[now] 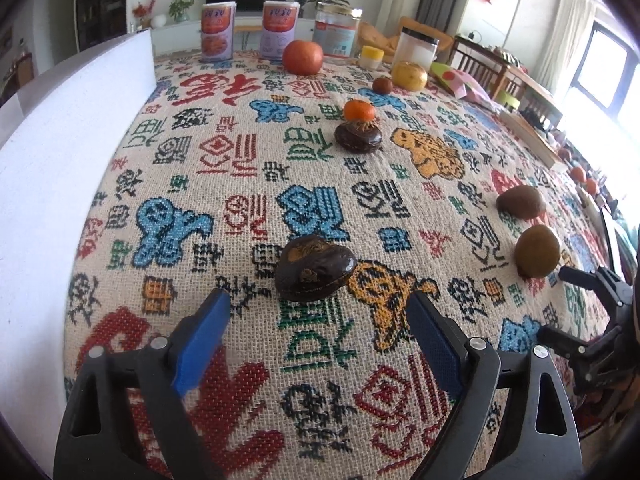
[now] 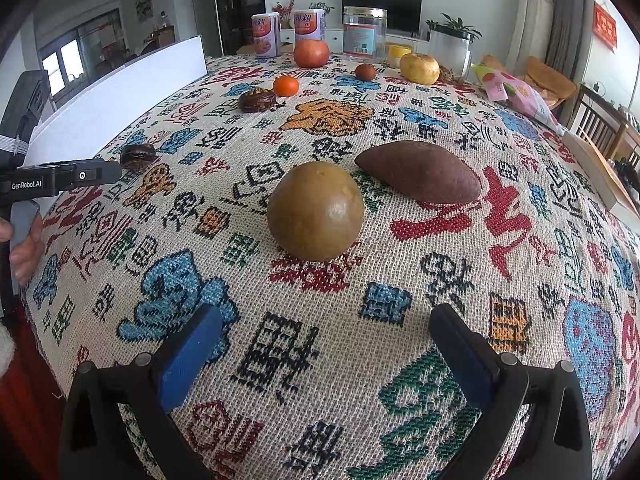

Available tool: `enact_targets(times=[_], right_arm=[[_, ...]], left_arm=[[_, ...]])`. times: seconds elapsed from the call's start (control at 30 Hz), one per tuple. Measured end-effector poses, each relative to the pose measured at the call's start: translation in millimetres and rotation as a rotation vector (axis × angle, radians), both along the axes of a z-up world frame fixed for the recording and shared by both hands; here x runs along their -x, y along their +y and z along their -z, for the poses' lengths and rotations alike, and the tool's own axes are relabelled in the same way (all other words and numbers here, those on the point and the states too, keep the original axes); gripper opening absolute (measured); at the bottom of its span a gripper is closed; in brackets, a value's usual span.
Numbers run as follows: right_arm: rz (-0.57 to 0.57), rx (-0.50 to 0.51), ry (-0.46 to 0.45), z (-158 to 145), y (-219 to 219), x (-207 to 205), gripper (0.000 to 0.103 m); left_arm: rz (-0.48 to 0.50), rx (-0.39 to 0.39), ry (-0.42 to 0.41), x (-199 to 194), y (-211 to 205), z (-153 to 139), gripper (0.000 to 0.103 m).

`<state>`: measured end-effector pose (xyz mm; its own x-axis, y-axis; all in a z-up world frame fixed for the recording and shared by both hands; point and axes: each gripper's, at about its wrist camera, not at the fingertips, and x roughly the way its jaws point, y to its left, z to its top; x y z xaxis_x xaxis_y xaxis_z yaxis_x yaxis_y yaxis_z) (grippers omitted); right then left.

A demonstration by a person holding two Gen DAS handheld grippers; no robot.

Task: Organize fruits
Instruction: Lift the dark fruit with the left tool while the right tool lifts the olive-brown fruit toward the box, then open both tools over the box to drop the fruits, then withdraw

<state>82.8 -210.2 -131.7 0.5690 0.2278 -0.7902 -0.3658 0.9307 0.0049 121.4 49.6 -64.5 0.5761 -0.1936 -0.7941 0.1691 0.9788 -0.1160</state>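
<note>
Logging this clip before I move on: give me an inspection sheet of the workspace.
Surface: patterned woven tablecloth, white board along its left edge.
Job's things: dark nut-like fruit, round brown fruit, sweet potato, tangerine, apple, yellow fruit.
Clutter: two cans, clear jar, snack bag.
Grippers: left gripper and right gripper, jaws open, empty.
Cables: nothing seen.
Surroundings: living room, television, plants.
</note>
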Motion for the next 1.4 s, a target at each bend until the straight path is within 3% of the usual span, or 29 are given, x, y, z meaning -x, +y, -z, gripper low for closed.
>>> enact_targets(times=[0.07, 0.13, 0.17, 0.3, 0.43, 0.53, 0.63, 0.77, 0.87, 0.93, 1.1, 1.27, 1.3, 1.4], right_arm=[[-0.005, -0.011, 0.002, -0.5, -0.9, -0.2, 0.103], [-0.008, -0.051, 0.002, -2.6, -5.3, 0.3, 0.103], [-0.001, -0.078, 0.006, -4.1, -8.7, -0.3, 0.103], [0.045, -0.180, 0.043, -15.6, -15.1, -15.3, 0.099], [0.013, -0.121, 0.053, -24.7, 10.5, -41.0, 0.085], [0.023, -0.050, 0.104, -17.1, 25.7, -55.4, 0.049], [0.002, -0.053, 0.108, -24.9, 34.0, -48.0, 0.049], [-0.129, -0.177, 0.121, -63.2, 70.6, -32.5, 0.049], [-0.283, -0.254, 0.113, -103.0, 126.6, -23.2, 0.049], [-0.388, -0.299, 0.122, -124.4, 171.2, -17.8, 0.049], [-0.579, -0.364, 0.175, -148.8, 282.3, -2.3, 0.049], [-0.633, -0.284, 0.245, -128.0, 361.6, -1.4, 0.049], [-0.629, -0.250, 0.246, -121.4, 372.8, -3.8, 0.049], [-0.617, -0.211, 0.193, -115.0, 390.8, -10.0, 0.053]], left_arm=[[-0.022, -0.092, -0.018, -5.7, -11.7, 2.9, 0.069], [-0.043, -0.084, -0.036, -6.3, -11.2, 1.4, 0.041], [-0.051, -0.059, -0.030, -5.8, -8.0, 0.1, 0.040], [-0.080, 0.036, -0.019, 4.5, 6.2, -6.0, 0.040], [-0.102, 0.123, 0.009, 16.2, 16.0, -20.3, 0.040], [-0.114, 0.179, 0.021, 35.0, 25.4, -40.5, 0.040], [-0.124, 0.262, 0.025, 62.6, 44.2, -73.5, 0.040], [-0.165, 0.317, -0.050, 92.2, 87.4, -131.6, 0.040], [-0.269, 0.300, -0.108, 100.1, 135.9, -160.0, 0.040], [-0.372, 0.268, -0.107, 95.4, 174.6, -160.8, 0.040], [-0.541, 0.166, 0.041, 77.1, 238.8, -114.3, 0.040], [-0.591, 0.105, 0.096, 79.0, 248.7, -84.9, 0.041], [-0.613, 0.097, 0.083, 81.6, 250.6, -85.3, 0.043], [-0.661, 0.080, 0.047, 84.4, 262.3, -93.1, 0.071]])
